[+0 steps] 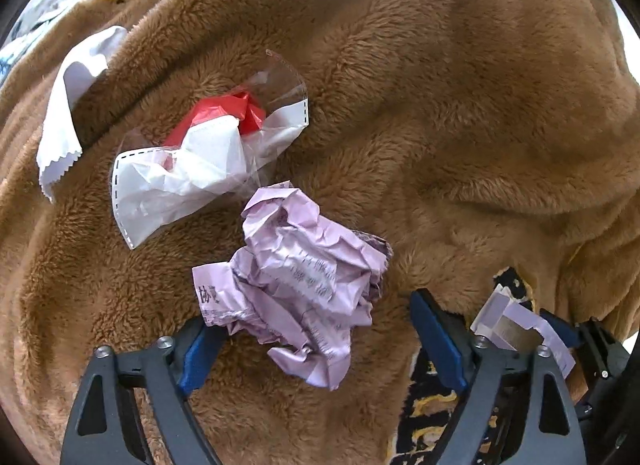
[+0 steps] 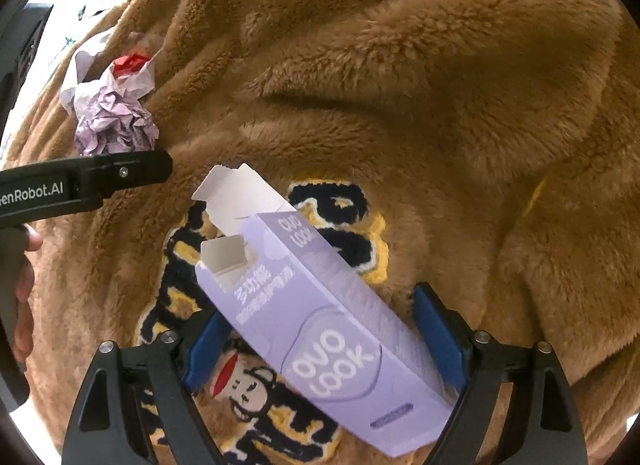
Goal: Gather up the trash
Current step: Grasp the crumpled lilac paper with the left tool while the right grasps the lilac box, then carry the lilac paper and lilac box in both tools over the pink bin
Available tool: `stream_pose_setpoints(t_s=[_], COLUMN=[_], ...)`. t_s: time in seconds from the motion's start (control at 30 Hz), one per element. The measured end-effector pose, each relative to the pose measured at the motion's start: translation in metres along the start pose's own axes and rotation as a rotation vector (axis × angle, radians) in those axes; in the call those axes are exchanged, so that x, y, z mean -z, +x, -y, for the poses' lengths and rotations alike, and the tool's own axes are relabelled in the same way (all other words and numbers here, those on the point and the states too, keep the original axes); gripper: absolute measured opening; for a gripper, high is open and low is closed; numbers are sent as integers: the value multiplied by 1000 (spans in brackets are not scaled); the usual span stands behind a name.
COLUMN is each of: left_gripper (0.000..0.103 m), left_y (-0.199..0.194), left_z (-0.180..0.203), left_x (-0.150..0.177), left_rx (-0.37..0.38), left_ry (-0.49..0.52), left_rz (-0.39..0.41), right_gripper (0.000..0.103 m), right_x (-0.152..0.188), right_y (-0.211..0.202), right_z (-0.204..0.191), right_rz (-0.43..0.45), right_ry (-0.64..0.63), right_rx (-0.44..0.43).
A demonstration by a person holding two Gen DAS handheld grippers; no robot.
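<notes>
Mostly brown fleece garment (image 1: 440, 105) underneath, black-yellow embroidery (image 2: 340, 225)

Crumpled lilac paper ball (image 1: 298, 285), printed with dark characters, is lying at lower centre of the left wrist view. Clear plastic wrapper (image 1: 212, 153) with white and red inside is being seen just above-left of it. White torn paper strip (image 1: 66, 105) is lying at far left. Lilac "ovo look" carton (image 2: 320, 305), end flaps open, is lying diagonally across lower centre of the right wrist view.
</notes>
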State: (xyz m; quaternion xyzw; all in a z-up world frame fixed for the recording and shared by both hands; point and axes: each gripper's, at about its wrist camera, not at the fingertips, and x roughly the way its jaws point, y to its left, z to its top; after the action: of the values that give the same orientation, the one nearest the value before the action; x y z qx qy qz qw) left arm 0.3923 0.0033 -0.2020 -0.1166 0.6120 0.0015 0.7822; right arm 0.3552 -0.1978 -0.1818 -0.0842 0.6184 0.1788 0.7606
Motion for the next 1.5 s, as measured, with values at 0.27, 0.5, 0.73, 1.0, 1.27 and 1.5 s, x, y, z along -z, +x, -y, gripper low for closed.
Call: stream_pose_setpoints(t_s=[0.27,0.5,0.73,1.0,1.27,1.5], left_gripper=[41,30,28,28,28,28], left_y=[6,-3,-28,-59,-86,-126], left_z=[-7,-1,0,-1,2,11], left_x=[-5,0,8,18,37,68], left_rx=[-53,-59,-35,-10,-6,36], left_ry=[4,24,46,70,96,130], left_rz=[-34,1,65,122,170,227], right_gripper=[68,44,41,41,41,41], right_x=[-12,-12,4,25,50,71], right_y=[11,1,-21,-53,-83,-113], right_z=[5,20,38,44,44,23], right_rz=[-18,1,50,110,151,185], right_ry=[-6,26,83,105,97,89], right_rx=[-6,-3,-29,-75,-117,-146])
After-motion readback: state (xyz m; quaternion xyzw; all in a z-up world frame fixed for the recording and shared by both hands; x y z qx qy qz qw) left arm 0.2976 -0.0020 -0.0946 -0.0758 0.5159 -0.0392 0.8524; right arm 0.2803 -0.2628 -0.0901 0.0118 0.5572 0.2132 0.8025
